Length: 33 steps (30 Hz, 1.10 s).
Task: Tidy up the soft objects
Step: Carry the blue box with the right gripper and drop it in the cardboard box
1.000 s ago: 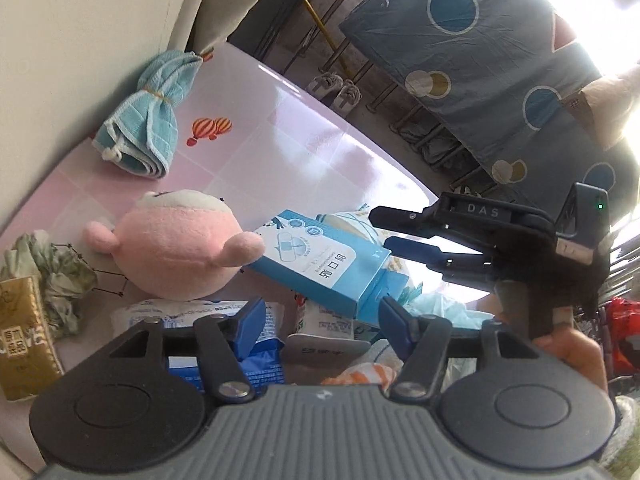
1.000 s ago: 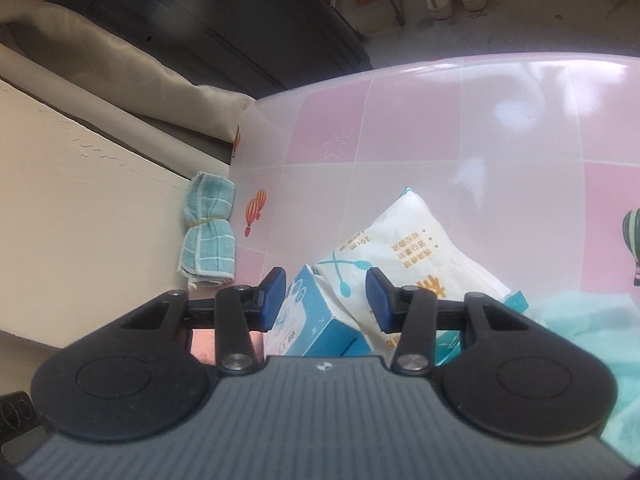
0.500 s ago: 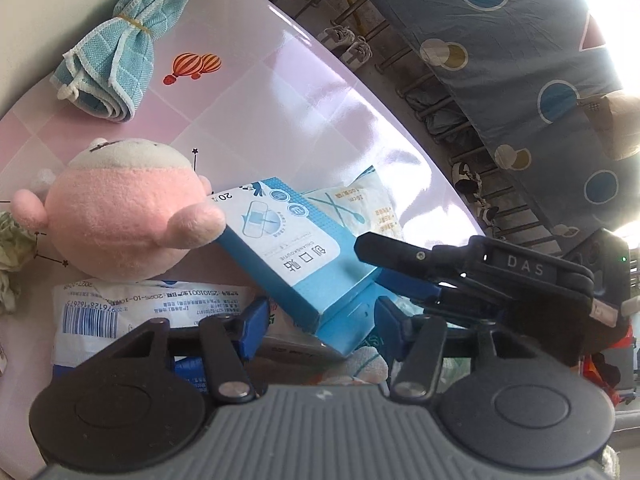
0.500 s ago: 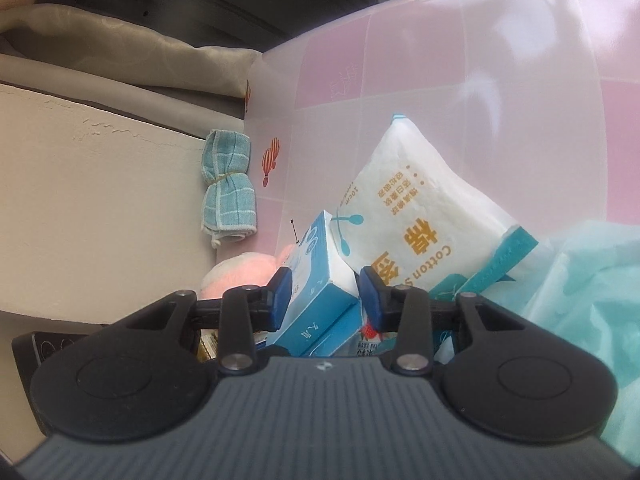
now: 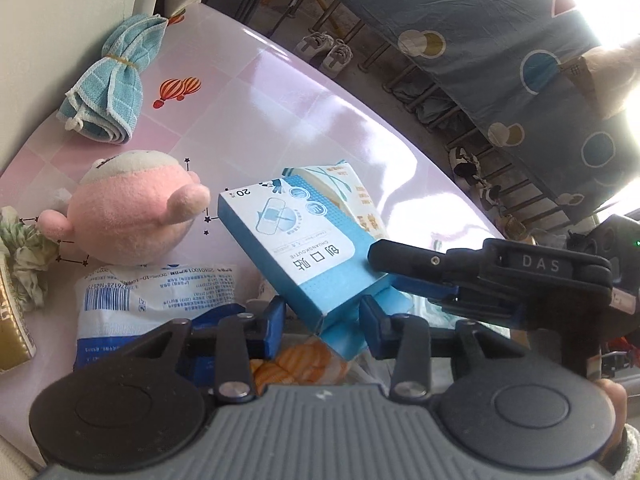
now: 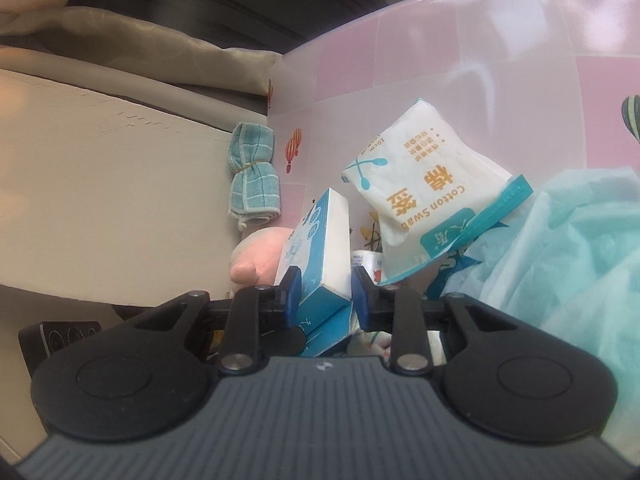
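While both grippers angle down over the pink table [image 5: 280, 92], the right gripper [image 6: 322, 294] has just closed on the blue box [image 5: 304, 248]; the left gripper [image 5: 322, 320] has been closing around its near flap, contact unclear.

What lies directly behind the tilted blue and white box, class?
Behind the blue and white box a white cotton swab packet leans on the pink table. The box covers the packet's lower part in the left wrist view, so what it rests on stays hidden.
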Tool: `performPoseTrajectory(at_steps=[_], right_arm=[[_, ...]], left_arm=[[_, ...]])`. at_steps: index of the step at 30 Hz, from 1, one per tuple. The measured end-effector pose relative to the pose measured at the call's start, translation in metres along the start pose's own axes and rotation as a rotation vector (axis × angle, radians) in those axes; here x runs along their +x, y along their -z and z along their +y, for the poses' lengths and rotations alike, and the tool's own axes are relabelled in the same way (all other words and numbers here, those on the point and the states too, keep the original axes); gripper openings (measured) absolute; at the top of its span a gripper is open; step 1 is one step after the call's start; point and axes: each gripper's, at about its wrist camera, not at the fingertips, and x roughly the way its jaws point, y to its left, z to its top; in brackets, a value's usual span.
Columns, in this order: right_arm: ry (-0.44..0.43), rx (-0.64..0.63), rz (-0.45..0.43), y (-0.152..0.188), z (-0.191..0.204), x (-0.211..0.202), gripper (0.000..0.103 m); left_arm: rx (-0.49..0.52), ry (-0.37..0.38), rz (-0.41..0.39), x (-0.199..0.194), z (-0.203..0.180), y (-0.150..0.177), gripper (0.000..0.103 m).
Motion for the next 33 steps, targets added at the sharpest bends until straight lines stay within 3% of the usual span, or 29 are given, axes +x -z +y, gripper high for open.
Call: performPoseTrajectory(at_steps=[9,19,25,33], right_arm=[[-0.050,-0.049,-0.107,0.045,0.021,-0.077,0.026],[-0.105,-0.044,-0.335,0.095,0.005,-0.209,0.026],[-0.080,0.028,-0.484,0.122,-0.042,-0.290,0.026],[-0.023,0.185,-0.610,0.135,-0.147,-0.345,0.026]], left_arm=[[0.151,0.033,-0.080,-0.056,-0.051,0.034,0.039],[0.413,0.095,-0.152,-0.086,-0.164,0.074,0.039],[0.554,0.160,-0.095,-0.059,-0.237,0.094,0.039],[0.673,0.172,0.046,0.030,-0.316,0.107,0.039]])
